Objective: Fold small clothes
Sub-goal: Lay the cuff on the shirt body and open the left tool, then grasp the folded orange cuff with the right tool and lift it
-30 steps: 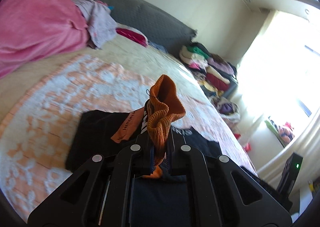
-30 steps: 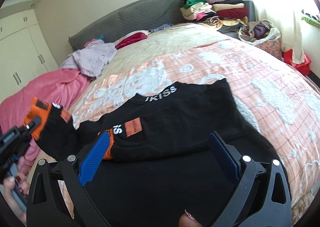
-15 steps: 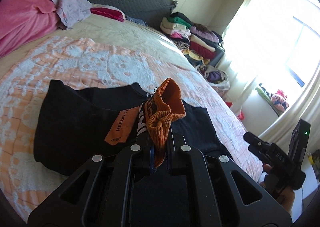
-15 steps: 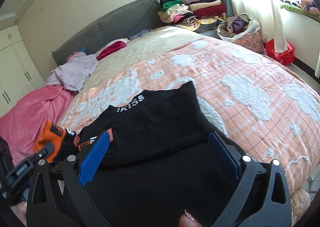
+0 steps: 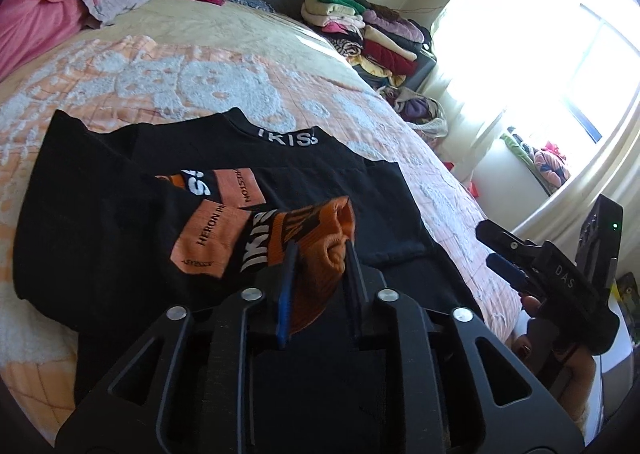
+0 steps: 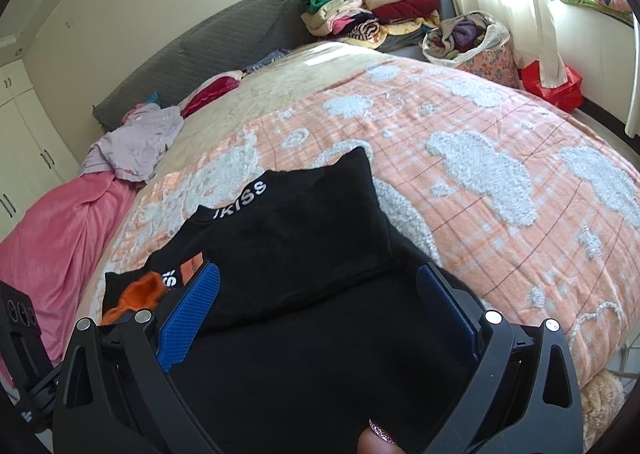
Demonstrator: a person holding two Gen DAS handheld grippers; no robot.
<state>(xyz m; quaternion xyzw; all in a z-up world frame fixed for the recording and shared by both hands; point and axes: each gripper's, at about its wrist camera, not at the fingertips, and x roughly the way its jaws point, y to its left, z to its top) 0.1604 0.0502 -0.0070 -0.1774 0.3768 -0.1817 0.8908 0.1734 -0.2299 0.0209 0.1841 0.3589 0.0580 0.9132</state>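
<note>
A small black top with white collar lettering and orange patches lies on the bed; it also shows in the right wrist view. My left gripper has its jaws a little apart around the orange ribbed sleeve cuff, which lies down on the top's body. The cuff shows at the left in the right wrist view. My right gripper is open and empty, low over the top's lower part. It appears at the right of the left wrist view.
The bed has an orange and white blanket. A pink blanket and lilac clothes lie at its left, by a grey headboard. Stacked folded clothes and a laundry bag stand beyond the bed, near the window.
My left gripper has carried the sleeve cuff across and down onto the top's body, and its jaws have parted a little. My right gripper has stayed open over the top's lower part.
</note>
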